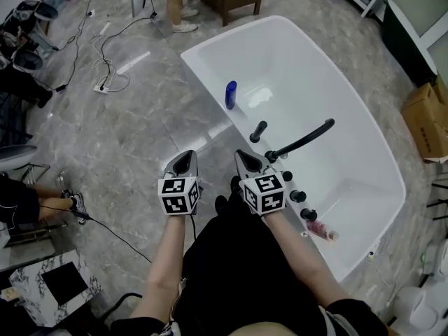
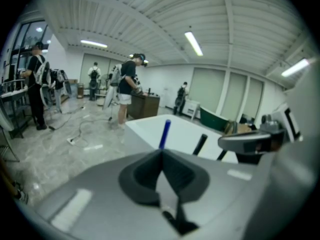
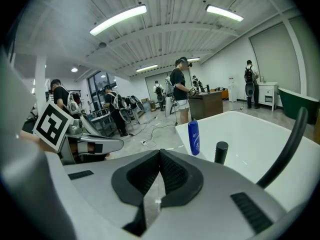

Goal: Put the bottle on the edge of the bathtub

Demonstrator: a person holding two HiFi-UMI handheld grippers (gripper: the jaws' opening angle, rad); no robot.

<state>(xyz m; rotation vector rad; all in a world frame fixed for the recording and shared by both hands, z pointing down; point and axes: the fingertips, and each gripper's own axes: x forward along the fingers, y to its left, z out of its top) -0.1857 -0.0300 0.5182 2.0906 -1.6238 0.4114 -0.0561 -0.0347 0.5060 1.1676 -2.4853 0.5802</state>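
Note:
A blue bottle [image 1: 230, 94] stands upright on the near rim of the white bathtub [image 1: 210, 75], and it also shows in the left gripper view as a blue bottle [image 2: 164, 133] and in the right gripper view as a blue bottle [image 3: 193, 137]. My left gripper [image 1: 187, 158] hovers short of the tub, jaws shut, nothing in them. Beside it, my right gripper [image 1: 245, 157] is also shut and empty, close to the tub's black tap fittings. Neither touches the bottle.
A black tap spout [image 1: 304, 139] and black knobs [image 1: 259, 130] sit along the tub rim. A pink item [image 1: 323, 231] lies on the rim near the tub's end. Cables and a power strip [image 1: 105, 86] lie on the marble floor; cardboard boxes [image 1: 425, 117] stand right. People stand farther off.

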